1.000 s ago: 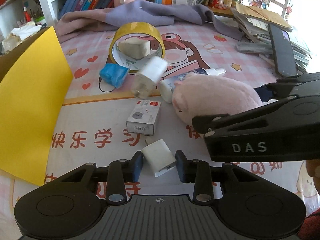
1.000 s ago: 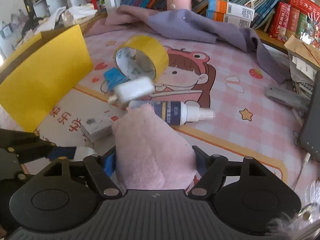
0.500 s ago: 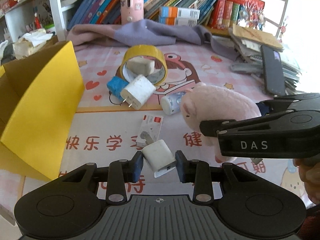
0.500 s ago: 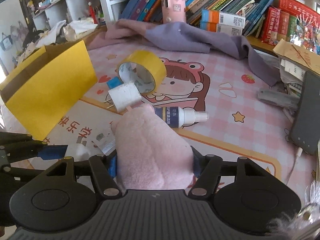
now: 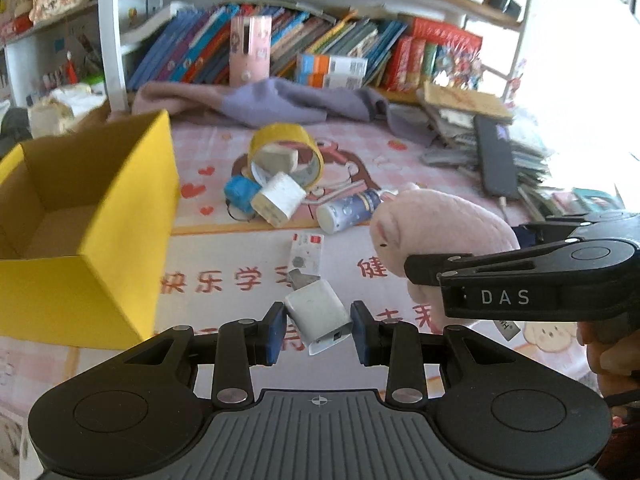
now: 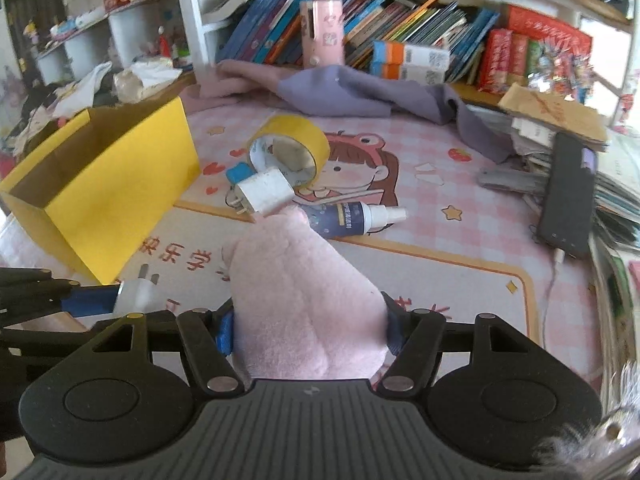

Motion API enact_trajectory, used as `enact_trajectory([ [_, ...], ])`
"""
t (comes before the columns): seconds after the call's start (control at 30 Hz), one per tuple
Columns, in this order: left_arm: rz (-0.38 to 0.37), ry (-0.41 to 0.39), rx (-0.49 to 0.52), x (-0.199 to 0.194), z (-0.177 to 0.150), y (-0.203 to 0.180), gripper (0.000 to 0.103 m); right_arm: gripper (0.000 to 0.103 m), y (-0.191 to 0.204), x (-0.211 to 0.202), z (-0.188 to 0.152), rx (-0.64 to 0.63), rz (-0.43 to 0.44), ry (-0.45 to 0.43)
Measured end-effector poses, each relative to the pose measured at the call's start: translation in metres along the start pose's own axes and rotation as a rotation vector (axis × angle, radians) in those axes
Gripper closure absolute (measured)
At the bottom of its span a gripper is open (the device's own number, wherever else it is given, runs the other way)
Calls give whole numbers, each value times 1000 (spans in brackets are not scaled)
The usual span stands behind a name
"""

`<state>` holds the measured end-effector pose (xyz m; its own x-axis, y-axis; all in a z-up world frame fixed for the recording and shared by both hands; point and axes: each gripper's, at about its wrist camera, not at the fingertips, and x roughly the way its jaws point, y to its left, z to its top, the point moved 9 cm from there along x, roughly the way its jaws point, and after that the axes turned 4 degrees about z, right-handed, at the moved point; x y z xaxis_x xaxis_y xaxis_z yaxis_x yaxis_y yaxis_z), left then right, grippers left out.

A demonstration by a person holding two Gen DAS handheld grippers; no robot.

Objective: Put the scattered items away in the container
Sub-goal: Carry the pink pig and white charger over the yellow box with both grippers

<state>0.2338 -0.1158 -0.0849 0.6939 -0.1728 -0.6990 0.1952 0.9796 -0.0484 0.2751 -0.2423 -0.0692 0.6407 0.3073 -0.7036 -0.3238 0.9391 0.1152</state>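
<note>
My left gripper (image 5: 319, 327) is shut on a small white plug charger (image 5: 318, 312), held above the mat. My right gripper (image 6: 308, 330) is shut on a pink plush toy (image 6: 304, 300), which also shows at the right of the left wrist view (image 5: 436, 228). The open yellow cardboard box (image 5: 120, 208) stands to the left, also in the right wrist view (image 6: 120, 184). On the mat lie a yellow tape roll (image 5: 286, 152), a larger white charger (image 5: 280, 198), a blue block (image 5: 239, 191), a spray bottle (image 5: 352, 210) and a small white carton (image 5: 306, 254).
A purple cloth (image 6: 360, 92) lies at the back of the mat before a shelf of books (image 6: 400, 40). A stack of papers with a black phone (image 6: 568, 196) sits at the right edge. A cable (image 6: 556, 276) trails from the phone.
Both grippers have risen and pulled back from the mat with their loads. The yellow box's open inside has come into view at the left.
</note>
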Motion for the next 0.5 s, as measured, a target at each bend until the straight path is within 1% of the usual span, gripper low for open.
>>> enact_trajectory([
  [0.07, -11, -20, 15, -16, -6, 12, 70, 39, 13, -11, -4, 15, -22, -16],
  [0.27, -41, -30, 20, -57, -33, 53, 70, 39, 66, -36, -26, 40, -67, -32],
  [0.4, -53, -50, 51, -81, -47, 74, 70, 39, 103, -47, -43, 55, -79, -42],
  [0.5, -48, -62, 75, -96, -57, 89, 70, 39, 128, -51, -50, 70, -79, -49],
])
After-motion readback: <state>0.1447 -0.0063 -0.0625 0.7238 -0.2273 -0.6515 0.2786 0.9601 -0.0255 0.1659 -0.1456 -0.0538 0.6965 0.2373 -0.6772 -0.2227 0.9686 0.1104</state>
